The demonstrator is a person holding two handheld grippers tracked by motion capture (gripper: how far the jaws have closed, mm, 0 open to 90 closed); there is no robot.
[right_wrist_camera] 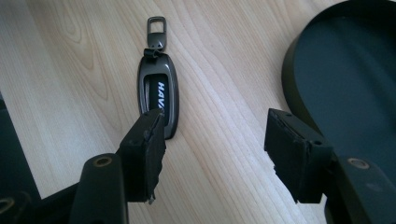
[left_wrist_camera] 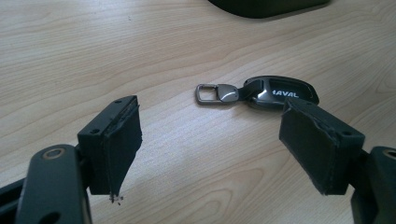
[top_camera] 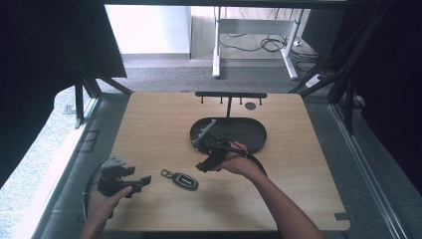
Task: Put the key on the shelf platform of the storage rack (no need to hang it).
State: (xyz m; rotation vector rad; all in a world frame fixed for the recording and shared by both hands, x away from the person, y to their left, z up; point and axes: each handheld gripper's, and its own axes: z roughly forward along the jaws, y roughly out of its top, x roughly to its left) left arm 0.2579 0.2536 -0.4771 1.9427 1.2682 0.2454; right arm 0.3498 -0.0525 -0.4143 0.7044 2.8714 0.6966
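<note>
Here the key fob (top_camera: 185, 181) lies flat on the counter (top_camera: 149, 124) toward its near edge, between the wide-open, empty left tool (top_camera: 145, 180) and the part-open, empty right tool (top_camera: 203, 166)

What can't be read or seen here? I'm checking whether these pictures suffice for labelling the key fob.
- Key fob lettering, left gripper view: its start is cut off by the fob's frame and its near edge sits behind the jaw pad.
- Right gripper view: a jaw pad covers the fob's lower end and the lettering's end.
- High view: fob lettering too small to read.
</note>
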